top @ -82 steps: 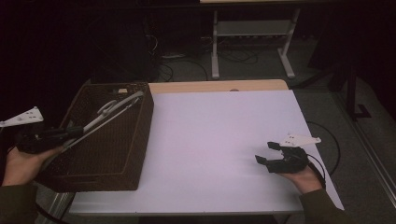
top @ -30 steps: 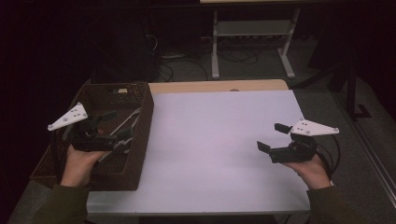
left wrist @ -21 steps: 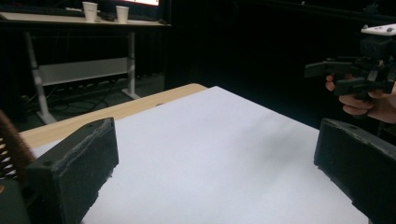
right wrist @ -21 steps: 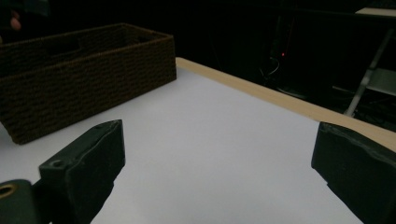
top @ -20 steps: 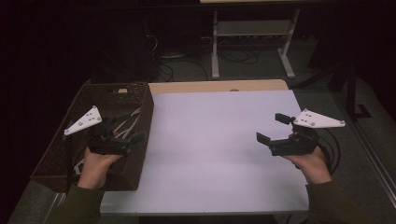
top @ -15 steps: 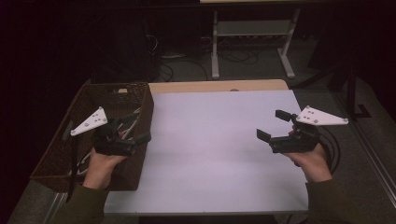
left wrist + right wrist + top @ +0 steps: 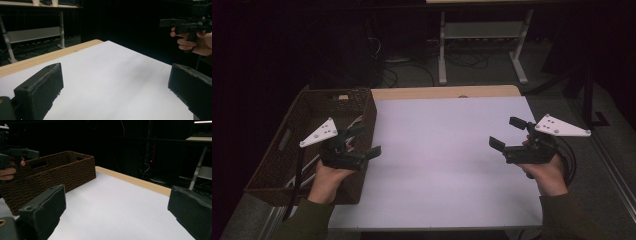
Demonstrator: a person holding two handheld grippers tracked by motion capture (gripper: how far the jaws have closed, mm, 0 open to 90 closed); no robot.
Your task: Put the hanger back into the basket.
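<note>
High view shows a brown woven basket (image 7: 287, 145) on the left end of the counter (image 7: 447, 150), with its right wall along the edge of the white top. The left gripper (image 7: 362, 142) hangs over the basket's right side, near that wall, and its jaws are wide apart with nothing in them. The right gripper (image 7: 507, 135) is well apart from it, over the right part of the counter, and its jaws are spread wide and hold nothing too. Inside the basket lie some long thin pale things (image 7: 319, 162), like sticks or tools, but it is too dark to tell what they are. I think they are light and hard, and maybe smooth, so they could slip or roll. A good place to grab one looks like near its middle, so it does not tip. In the right gripper view the basket (image 7: 50, 175) looks stiff and rough, with a hole in its end wall for a handle. It would not slip much, and that handle hole or the top rim seems the best place to hold it
</note>
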